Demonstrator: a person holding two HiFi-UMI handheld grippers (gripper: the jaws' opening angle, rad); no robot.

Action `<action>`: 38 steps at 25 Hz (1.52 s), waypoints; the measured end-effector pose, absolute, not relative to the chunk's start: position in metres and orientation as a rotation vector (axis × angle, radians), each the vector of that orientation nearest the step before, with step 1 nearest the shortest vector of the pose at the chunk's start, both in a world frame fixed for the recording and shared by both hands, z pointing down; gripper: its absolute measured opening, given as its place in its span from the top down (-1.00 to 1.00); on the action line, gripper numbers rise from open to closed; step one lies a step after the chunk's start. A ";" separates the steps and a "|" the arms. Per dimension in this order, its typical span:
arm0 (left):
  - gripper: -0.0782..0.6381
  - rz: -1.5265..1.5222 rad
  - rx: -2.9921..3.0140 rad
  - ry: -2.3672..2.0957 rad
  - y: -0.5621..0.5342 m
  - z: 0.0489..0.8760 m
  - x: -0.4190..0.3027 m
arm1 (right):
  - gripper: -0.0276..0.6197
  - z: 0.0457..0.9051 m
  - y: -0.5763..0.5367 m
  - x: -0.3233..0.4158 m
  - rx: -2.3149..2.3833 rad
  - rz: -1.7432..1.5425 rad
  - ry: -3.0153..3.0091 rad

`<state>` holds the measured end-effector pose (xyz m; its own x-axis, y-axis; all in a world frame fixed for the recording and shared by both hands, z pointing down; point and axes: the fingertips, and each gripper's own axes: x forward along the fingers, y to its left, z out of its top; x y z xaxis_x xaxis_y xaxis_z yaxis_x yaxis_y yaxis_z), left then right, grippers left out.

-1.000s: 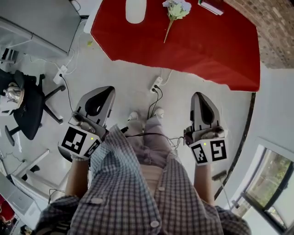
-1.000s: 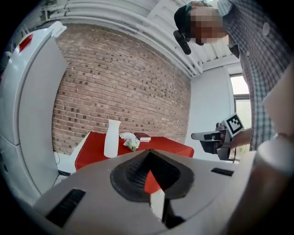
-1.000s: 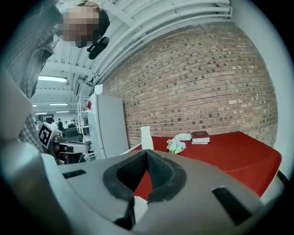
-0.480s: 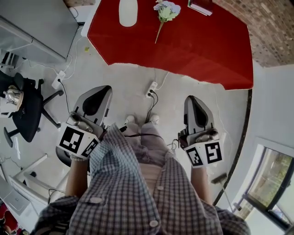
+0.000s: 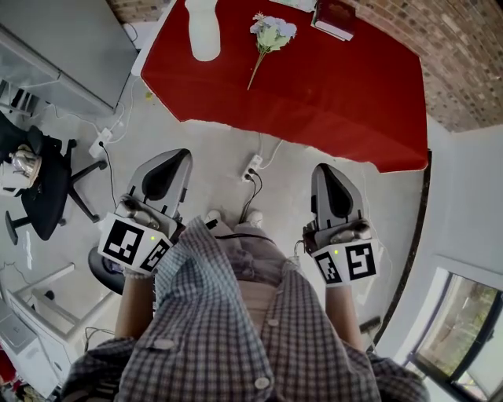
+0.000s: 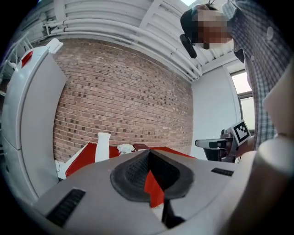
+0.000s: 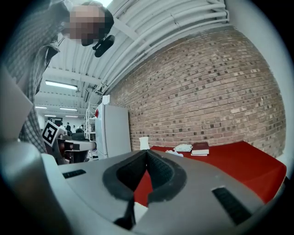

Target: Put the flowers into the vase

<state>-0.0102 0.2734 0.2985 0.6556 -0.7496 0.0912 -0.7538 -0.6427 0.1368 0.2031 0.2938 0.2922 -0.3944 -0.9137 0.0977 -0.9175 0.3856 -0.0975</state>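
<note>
A white vase [image 5: 203, 31] stands upright near the left end of a red-clothed table [image 5: 346, 86]. To its right lies a small bunch of pale flowers [image 5: 269, 37] with its stem pointing toward me. The vase [image 6: 102, 147] and flowers [image 6: 125, 148] show small in the left gripper view, the vase [image 7: 144, 143] and flowers [image 7: 174, 153] also in the right gripper view. My left gripper [image 5: 174, 158] and right gripper [image 5: 328, 174] hang over the floor, well short of the table. Both are shut with nothing between the jaws.
A dark red book [image 5: 335, 17] lies at the table's far edge. A power strip [image 5: 252, 167] with cables lies on the floor before my feet. A black office chair [image 5: 47, 184] stands at the left, a white fridge [image 6: 27, 124] beside the brick wall.
The table, vase and flowers have come closer and slid lower-left in the head view. Both grippers have moved forward a little, still shut.
</note>
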 end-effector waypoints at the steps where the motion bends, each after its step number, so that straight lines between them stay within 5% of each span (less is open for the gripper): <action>1: 0.76 0.034 2.705 -1.252 0.273 0.298 -0.006 | 0.90 0.292 0.292 0.209 1.704 0.207 -2.597; 19: 0.76 0.026 2.653 -1.388 0.265 0.292 0.032 | 0.90 0.298 0.277 0.260 1.663 0.177 -2.672; 38: 0.76 0.039 2.738 -1.240 0.125 0.290 -0.062 | 0.90 0.282 0.154 0.168 1.794 0.074 -2.528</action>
<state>-0.0616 0.1249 0.2897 0.6608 -0.7464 0.0790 -0.7498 -0.6520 0.1121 0.1677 0.1537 0.2818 -0.3298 -0.9421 0.0605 -0.9440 0.3295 -0.0154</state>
